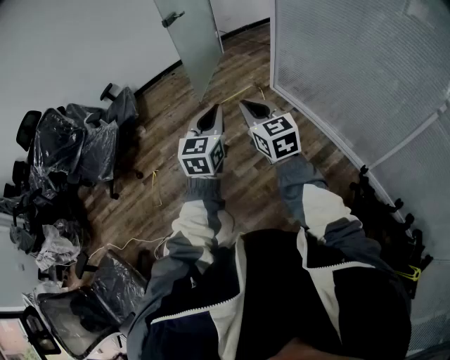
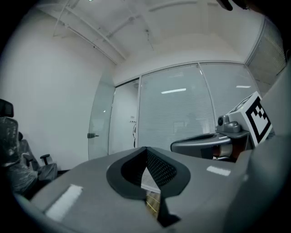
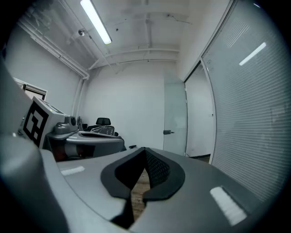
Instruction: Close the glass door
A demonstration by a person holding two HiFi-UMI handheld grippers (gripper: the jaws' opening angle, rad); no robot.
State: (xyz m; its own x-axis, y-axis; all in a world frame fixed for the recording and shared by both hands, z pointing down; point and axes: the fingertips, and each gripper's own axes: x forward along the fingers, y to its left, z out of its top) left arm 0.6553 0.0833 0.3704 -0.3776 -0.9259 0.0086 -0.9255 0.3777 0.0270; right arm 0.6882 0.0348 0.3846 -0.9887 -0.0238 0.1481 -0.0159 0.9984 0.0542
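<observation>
The frosted glass door stands swung open at the far end of the wood floor, its metal handle near the top edge. Both grippers are held side by side at chest height, pointing at the doorway and well short of the door. My left gripper is shut and holds nothing, and so is my right gripper. In the left gripper view the door and its handle lie left of the closed tips. In the right gripper view the door stands ahead, above the closed tips.
Office chairs wrapped in plastic crowd the left wall, and another chair is at the lower left. A frosted glass wall runs along the right, with black chair bases at its foot. A yellow cable trails on the floor.
</observation>
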